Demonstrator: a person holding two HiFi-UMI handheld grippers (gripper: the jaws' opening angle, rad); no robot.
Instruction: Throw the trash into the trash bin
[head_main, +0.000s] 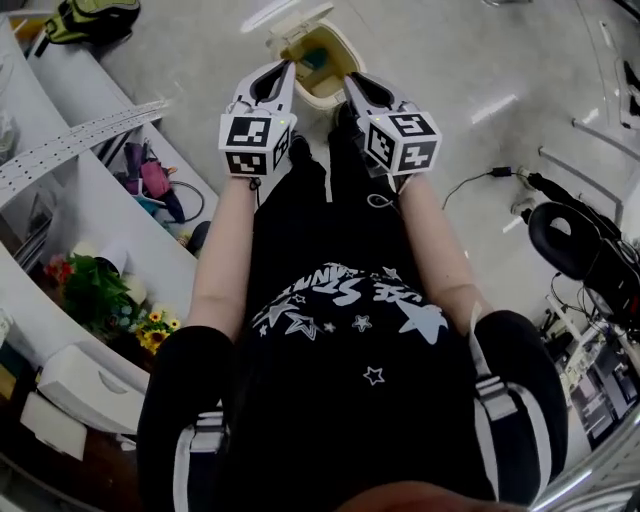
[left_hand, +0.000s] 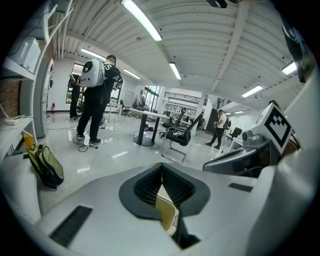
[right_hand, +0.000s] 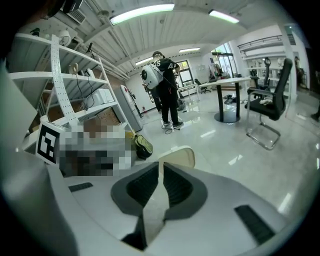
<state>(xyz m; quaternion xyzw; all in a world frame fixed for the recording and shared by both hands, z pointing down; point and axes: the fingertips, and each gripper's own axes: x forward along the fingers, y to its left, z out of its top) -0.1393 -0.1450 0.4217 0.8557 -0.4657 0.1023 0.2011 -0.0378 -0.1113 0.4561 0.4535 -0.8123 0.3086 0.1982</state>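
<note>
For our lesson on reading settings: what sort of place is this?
Probably an open-plan office or lab workspace: a black office chair, a round pedestal table, white shelving and long ceiling strip lights over a glossy floor.

Left arm (head_main: 222, 250) and right arm (head_main: 441, 250) stretch forward, parallel; left gripper (head_main: 287, 68) points slightly down, jaws together, empty; right gripper (head_main: 351, 80) just beside it, likewise closed, empty.

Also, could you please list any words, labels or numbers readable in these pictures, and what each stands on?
White lettering among stars on the person's black shirt: upside down and creased, not readable.
Marker cubes on the left gripper and right gripper: square coded patterns only, no words.
White print on the standing person's black top, left gripper view: too small to read.
Nothing else bears text.
</note>
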